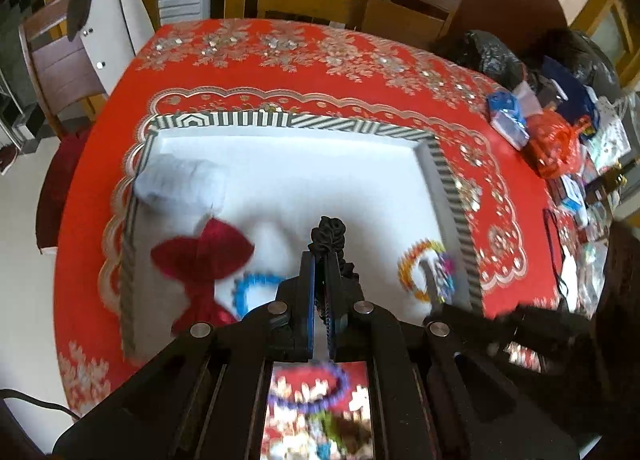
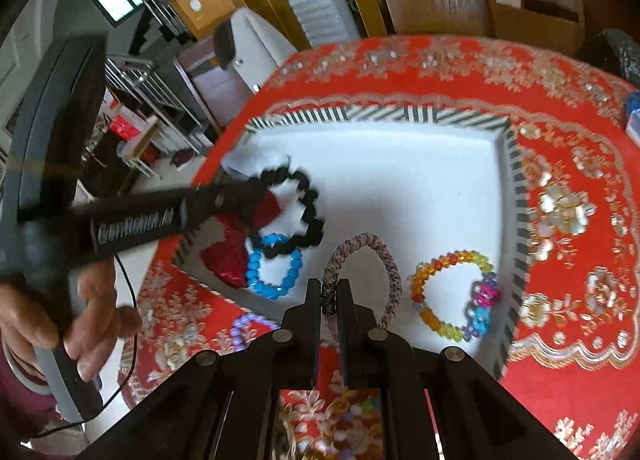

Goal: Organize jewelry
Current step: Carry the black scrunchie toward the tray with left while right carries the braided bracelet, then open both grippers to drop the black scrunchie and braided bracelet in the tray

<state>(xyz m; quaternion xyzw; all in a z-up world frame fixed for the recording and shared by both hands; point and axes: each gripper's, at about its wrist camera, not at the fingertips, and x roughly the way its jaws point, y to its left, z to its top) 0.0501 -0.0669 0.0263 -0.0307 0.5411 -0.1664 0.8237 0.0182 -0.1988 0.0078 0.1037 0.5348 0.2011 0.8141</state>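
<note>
Tray point(image 2: 516, 196) holds blue bracelet point(image 2: 272, 272), amber bracelet point(image 2: 440, 292), seemingly bow point(image 2: 228, 260); both tools clench scrunchies.

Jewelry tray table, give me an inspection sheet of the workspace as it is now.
Surface: red patterned tablecloth.
Job's things: striped-rim white tray holding blue bead bracelet, multicolour bead bracelet, red bow; purple bead bracelet on the cloth outside the tray.
Clutter: bags and packets at the table's edge.
Grippers: left claw shut on black scrunchie; right claw shut on braided hair tie.
Cables: thin black wire.
Surroundings: wooden chairs.
</note>
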